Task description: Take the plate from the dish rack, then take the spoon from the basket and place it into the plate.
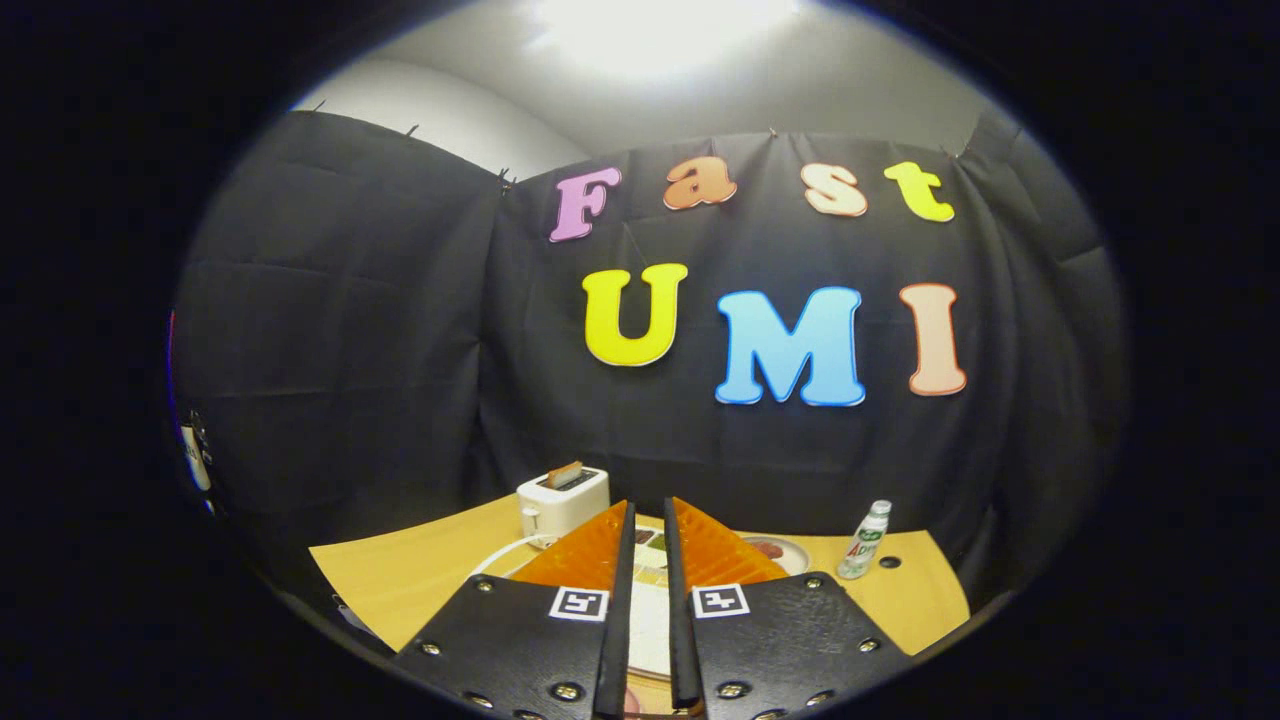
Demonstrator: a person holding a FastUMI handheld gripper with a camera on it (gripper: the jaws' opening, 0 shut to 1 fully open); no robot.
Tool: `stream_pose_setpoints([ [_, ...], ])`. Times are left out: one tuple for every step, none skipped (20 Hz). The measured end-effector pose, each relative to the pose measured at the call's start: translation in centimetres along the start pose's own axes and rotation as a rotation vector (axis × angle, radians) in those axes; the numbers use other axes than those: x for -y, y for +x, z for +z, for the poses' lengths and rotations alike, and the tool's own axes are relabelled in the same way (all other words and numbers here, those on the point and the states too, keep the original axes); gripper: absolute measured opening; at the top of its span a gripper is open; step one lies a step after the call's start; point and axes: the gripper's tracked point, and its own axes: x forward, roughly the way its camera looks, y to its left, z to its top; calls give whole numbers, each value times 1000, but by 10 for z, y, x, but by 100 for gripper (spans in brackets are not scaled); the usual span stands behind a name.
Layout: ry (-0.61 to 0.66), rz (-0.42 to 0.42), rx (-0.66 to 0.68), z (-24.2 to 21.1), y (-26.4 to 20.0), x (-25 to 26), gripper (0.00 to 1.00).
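My gripper [649, 505] is held level above a wooden table [400, 585], its fingers close together with only a narrow slit between them. Through the slit I see a white surface [650, 610] below the fingers, and I cannot tell whether it is the plate. Small coloured pieces [648, 540] lie just ahead of the fingertips. A thin white curve [500, 555] runs out from behind the left finger. The fingers hide whatever lies directly under them.
A white toaster [562, 500] with a slice of toast in its slot stands beyond the left finger. To the right of the fingers are a small plate [778, 551] with something reddish on it, a clear bottle [865, 540] and a dark spot [889, 562].
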Motion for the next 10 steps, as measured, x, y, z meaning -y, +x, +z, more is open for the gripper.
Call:
stream_pose_setpoints([
  [11, -18, 13, 15, -2, 8, 16],
  [26, -34, 20, 28, -5, 17, 16],
  [44, -55, 24, 39, -6, 27, 16],
  [58, -73, 28, 48, -9, 37, 16],
  [64, -96, 36, 56, -11, 49, 16],
  [65, -117, 44, 63, -13, 61, 16],
  [59, -140, 48, 67, -16, 73, 16],
  [54, -160, 55, 72, -19, 83, 16],
  [47, -180, 62, 76, -21, 93, 16],
  [39, -199, 66, 80, -24, 103, 16],
])
